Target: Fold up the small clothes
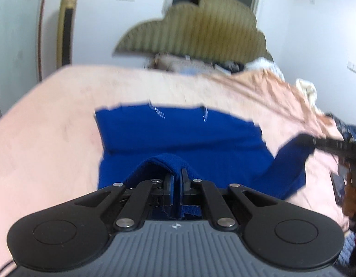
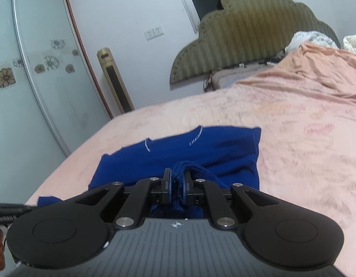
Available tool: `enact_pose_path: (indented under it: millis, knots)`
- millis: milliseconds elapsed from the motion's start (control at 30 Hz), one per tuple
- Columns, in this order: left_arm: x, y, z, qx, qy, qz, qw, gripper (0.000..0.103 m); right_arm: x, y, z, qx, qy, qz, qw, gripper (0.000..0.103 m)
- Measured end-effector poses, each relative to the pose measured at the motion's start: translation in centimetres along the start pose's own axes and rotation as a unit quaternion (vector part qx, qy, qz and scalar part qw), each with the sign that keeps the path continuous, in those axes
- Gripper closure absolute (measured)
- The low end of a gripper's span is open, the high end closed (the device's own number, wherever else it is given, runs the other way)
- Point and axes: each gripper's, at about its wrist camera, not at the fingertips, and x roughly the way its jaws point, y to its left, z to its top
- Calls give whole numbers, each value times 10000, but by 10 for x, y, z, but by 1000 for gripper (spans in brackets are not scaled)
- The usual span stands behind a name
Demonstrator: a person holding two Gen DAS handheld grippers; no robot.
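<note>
Bed [image 2: 293, 138] with a creased pink cover carries everything. Blue knit garment [image 2: 201, 152] lies flat on it at 6 o'clock in both views, near edges lifted off the cover, white stitching along its far edge. Olive striped headboard [image 2: 251, 34] stands at 12 to 1 o'clock. Below the headboard a beige pillow [image 2: 235, 76] rests on the bed. A heap of white and patterned bedding [image 2: 314, 38] sits at 2 o'clock. Left view blurred.

Each gripper, left [image 1: 176, 180] and right [image 2: 177, 182], is built of black linkage arms [image 1: 141, 198] joined by silver screws, round black discs and a ribbed grey housing [image 2: 175, 249] marked with a small white emblem.
</note>
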Motion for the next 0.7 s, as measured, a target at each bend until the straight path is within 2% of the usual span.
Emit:
enact_pose_path:
  millis: [67, 167, 333, 700]
  knots:
    - [1, 2, 6, -89, -99, 130, 9998, 98, 3, -3, 1, 41, 24, -123, 9999, 91]
    - [4, 2, 17, -186, -205, 86, 9996, 98, 6, -9, 3, 183, 4, -168, 9997, 91]
    - [21, -7, 42, -27, -347, 242, 9991, 98, 14, -17, 12, 280, -188, -310, 9990, 91]
    - [77, -13, 69, 96, -39, 591, 9982, 98, 44, -24, 30, 220, -437, -602, 9970, 91]
